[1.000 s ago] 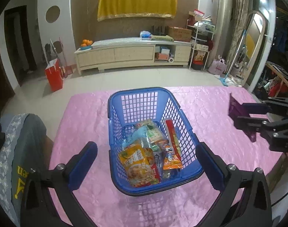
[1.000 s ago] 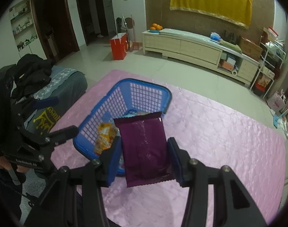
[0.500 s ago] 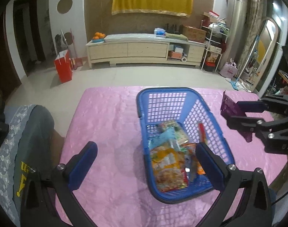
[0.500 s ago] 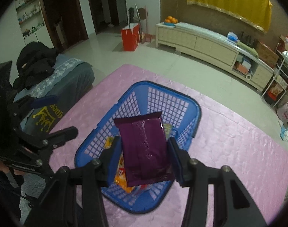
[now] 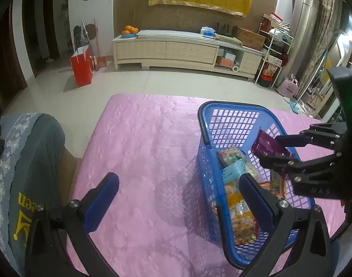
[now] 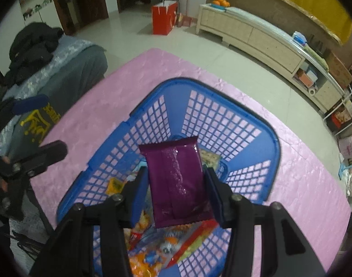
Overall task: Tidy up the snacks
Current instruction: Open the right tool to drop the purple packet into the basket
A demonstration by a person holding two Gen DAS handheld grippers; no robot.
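Note:
A blue plastic basket stands on the pink tablecloth and holds several snack packets. My right gripper is shut on a purple snack packet and holds it directly above the basket's inside. It also shows in the left wrist view, with the purple packet over the basket. My left gripper is open and empty, to the left of the basket and above the cloth.
The pink tablecloth covers the table. A grey chair or cushion with yellow print stands at the table's left edge. A long cabinet and a red bag stand on the far floor.
My right gripper has moved with the purple packet from beside the basket to above its inside. My left gripper has shifted left, away from the basket.

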